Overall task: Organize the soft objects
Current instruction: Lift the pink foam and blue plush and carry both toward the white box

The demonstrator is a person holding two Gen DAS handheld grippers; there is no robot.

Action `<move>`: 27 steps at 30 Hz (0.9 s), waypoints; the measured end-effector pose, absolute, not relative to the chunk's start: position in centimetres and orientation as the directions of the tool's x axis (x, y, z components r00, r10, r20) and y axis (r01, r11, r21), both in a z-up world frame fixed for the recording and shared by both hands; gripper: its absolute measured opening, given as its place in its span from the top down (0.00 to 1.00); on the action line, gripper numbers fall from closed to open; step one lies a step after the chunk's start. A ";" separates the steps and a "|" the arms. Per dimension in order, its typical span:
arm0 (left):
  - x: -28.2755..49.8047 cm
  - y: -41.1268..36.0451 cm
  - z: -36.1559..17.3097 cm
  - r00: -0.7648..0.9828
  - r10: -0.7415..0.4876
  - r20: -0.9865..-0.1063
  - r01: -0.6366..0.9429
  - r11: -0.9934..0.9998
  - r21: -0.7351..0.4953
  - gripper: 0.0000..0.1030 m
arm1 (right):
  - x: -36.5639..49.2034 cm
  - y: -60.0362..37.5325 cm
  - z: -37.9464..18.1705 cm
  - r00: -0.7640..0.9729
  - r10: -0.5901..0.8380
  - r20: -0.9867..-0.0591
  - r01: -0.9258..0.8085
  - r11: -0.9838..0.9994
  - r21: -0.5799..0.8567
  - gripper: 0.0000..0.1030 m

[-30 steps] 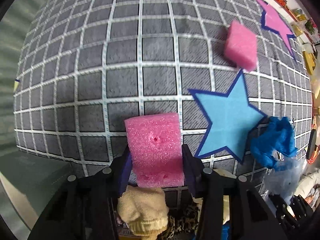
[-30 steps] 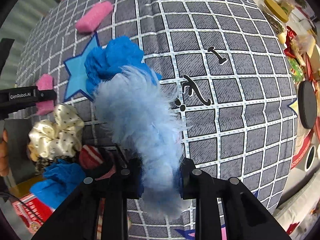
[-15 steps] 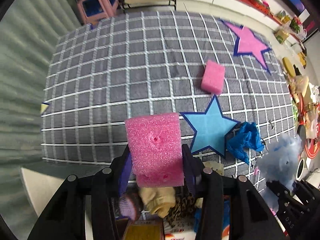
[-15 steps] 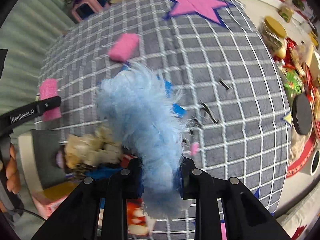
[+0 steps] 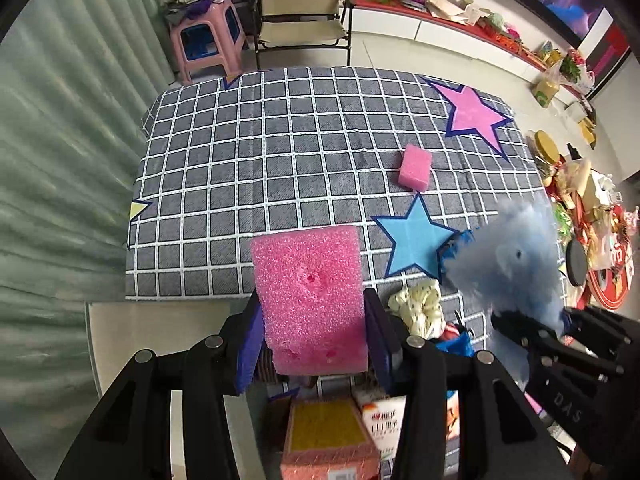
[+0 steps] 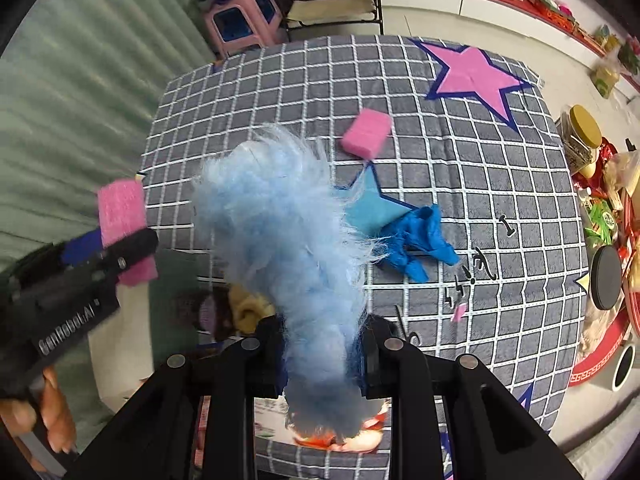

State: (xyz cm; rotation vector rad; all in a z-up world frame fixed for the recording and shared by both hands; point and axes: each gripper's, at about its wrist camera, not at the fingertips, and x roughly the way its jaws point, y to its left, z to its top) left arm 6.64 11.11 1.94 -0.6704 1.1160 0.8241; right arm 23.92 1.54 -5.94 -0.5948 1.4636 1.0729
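Both wrist views high above, facing steeply down, sharing checked blanket (image 5: pixel 280 160), blue star (image 6: pixel 370 206)

Both grippers have risen well above the bed (image 5: pixel 280 168). The sponge (image 5: pixel 310 288) and fluffy toy (image 6: pixel 288 248) went up with them.

— Any lettering legible? — White letters reading "GenRobot.AI", blurred, run along the black body of the left gripper (image 6: pixel 86 276), seen beside the checked blanket (image 6: pixel 500 320). — Anything else? — "DAS", seen upside down, is moulded into the right gripper (image 5: pixel 532 326). Red characters mark a white carton (image 5: pixel 382 420) below the blanket; they are too small to read.
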 end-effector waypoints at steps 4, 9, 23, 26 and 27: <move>3.1 10.2 5.6 0.244 0.246 -0.938 -0.820 0.569 -0.064 0.51 | 22.6 1.2 -4.6 -0.184 0.225 -0.957 -0.841 0.468 0.271 0.74; 1.7 8.7 6.9 0.278 0.257 -0.926 -0.784 0.617 -0.065 0.51 | 20.9 -0.4 -3.7 -0.163 0.223 -0.961 -0.824 0.506 0.257 0.74; 0.1 0.2 8.2 0.320 0.285 -0.903 -0.752 0.657 -0.059 0.51 | 17.8 -5.8 -1.4 -0.165 0.247 -0.955 -0.840 0.472 0.267 0.74; -0.2 -2.1 7.7 0.287 0.277 -0.917 -0.774 0.631 -0.052 0.51 | 17.7 -8.1 -1.3 -0.179 0.244 -0.953 -0.844 0.460 0.276 0.74; -0.3 -3.1 7.5 0.319 0.253 -0.913 -0.772 0.628 -0.095 0.51 | 17.6 -9.1 -1.2 -0.187 0.242 -0.952 -0.841 0.462 0.282 0.74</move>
